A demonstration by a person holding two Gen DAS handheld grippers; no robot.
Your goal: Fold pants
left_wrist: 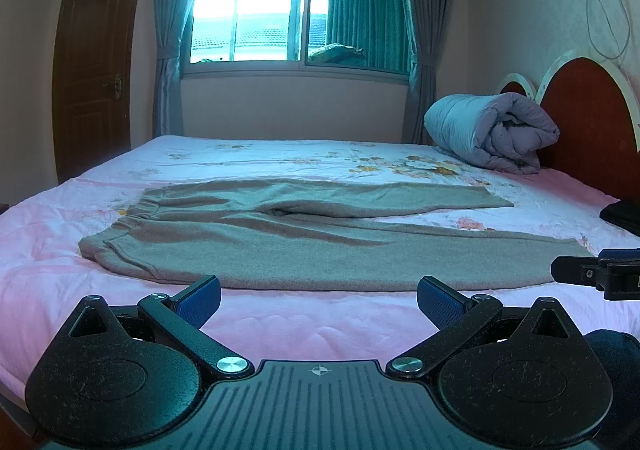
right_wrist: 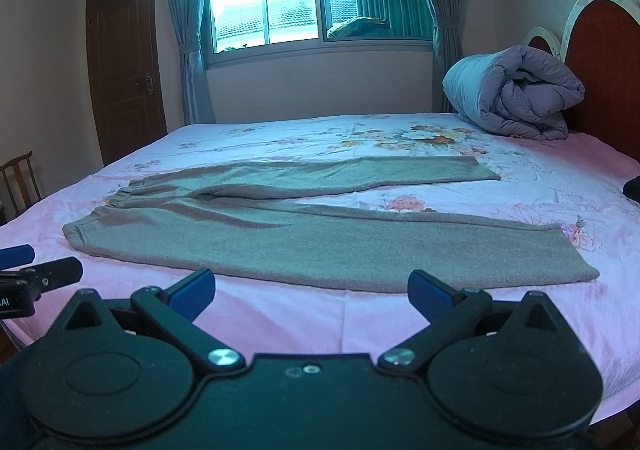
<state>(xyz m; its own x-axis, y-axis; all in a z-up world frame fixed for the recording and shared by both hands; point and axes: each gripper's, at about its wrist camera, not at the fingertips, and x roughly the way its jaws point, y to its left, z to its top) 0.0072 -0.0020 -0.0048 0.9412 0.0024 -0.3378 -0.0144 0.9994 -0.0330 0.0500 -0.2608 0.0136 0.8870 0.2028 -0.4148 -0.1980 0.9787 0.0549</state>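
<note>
Grey pants [left_wrist: 312,246] lie spread flat on the pink floral bed sheet [left_wrist: 304,322], waistband at the left, both legs running right. They also show in the right wrist view [right_wrist: 320,242]. My left gripper [left_wrist: 319,300] is open and empty, just short of the near leg's front edge. My right gripper [right_wrist: 311,292] is open and empty, also just short of that edge, nearer the cuff end. The right gripper's finger shows at the left wrist view's right edge [left_wrist: 600,270]. The left gripper's finger shows at the right wrist view's left edge [right_wrist: 36,274].
A rolled grey-blue quilt [left_wrist: 492,129] sits at the head of the bed by the red headboard [left_wrist: 592,121]. A dark item [left_wrist: 624,213] lies at the bed's right edge. A window with curtains [left_wrist: 296,9] and a brown door [left_wrist: 96,61] are beyond. A wooden chair [right_wrist: 18,181] stands at the left.
</note>
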